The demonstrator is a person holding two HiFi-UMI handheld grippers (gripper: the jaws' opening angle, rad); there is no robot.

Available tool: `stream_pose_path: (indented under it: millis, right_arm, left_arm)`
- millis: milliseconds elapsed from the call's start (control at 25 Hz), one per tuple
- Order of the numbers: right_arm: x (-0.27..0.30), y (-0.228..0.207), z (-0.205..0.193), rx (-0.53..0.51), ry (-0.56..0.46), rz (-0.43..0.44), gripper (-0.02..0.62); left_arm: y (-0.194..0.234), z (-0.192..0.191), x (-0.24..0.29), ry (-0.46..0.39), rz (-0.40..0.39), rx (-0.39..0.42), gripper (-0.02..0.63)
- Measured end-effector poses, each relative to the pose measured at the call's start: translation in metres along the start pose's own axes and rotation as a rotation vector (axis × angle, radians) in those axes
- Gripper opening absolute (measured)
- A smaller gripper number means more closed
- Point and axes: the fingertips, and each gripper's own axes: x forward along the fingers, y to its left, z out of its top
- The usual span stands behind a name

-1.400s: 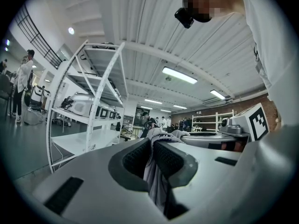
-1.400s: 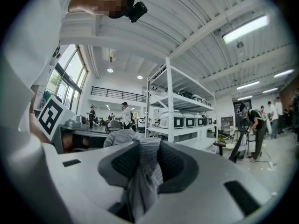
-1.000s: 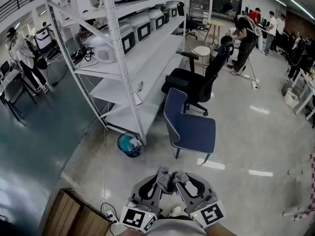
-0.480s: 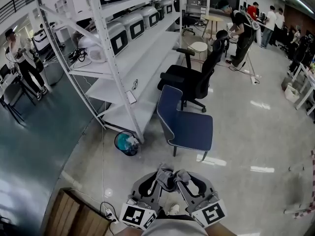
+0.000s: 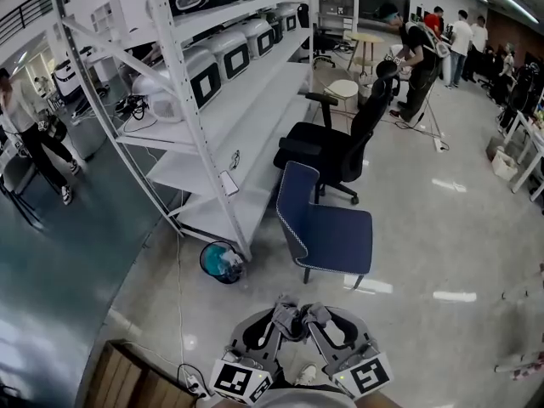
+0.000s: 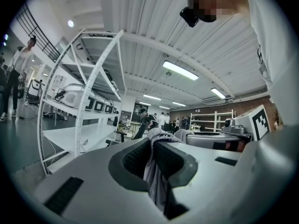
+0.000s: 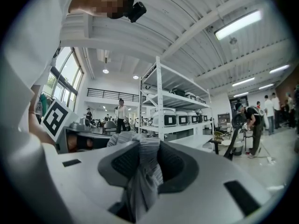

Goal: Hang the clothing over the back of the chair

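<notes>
Head view has your two grippers low in the frame, close together and pointing ahead. Your left gripper (image 5: 280, 314) and your right gripper (image 5: 313, 315) share one bunched piece of grey clothing (image 5: 296, 320), which bridges the small gap between their tips.

Left gripper view shows those jaws pressed onto a fold of the grey cloth. The fabric runs down between them, and a lump of it pokes out past the tips. Right gripper view shows much the same on your other side. Those jaws are clamped on a thicker, ribbed-looking wad of the cloth, which fills the space between them.

So the clothing is held at both ends in front of you, well apart from the blue chair (image 5: 327, 228). That chair stands on the pale floor (image 5: 425, 253) ahead, with its back on the left side of the seat as you see it.

Behind it sits a black office chair (image 5: 336, 147). A white shelving rack (image 5: 229, 117) runs along the left, with a teal bin (image 5: 221, 262) at its foot. Several people (image 5: 416, 49) stand at the far end of the room.
</notes>
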Motion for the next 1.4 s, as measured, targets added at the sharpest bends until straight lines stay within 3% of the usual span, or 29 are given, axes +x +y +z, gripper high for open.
stream_pose_path:
  millis: [760,960,1400]
  right_arm:
    - [0.103,0.003,0.004,-0.001,0.020,-0.007,0.118]
    - [0.134,0.001,0.004,-0.049,0.039,-0.006,0.118]
    - [0.173,-0.012,0.006,-0.042,0.041,-0.090,0.118]
  left_arm:
    - [0.095,0.022,0.031,-0.021,-0.018,-0.019,0.031]
    - [0.122,0.028,0.044,-0.030,-0.039,-0.025,0.031]
    - [0.169,0.040,0.065,-0.065,-0.074,-0.031,0.031]
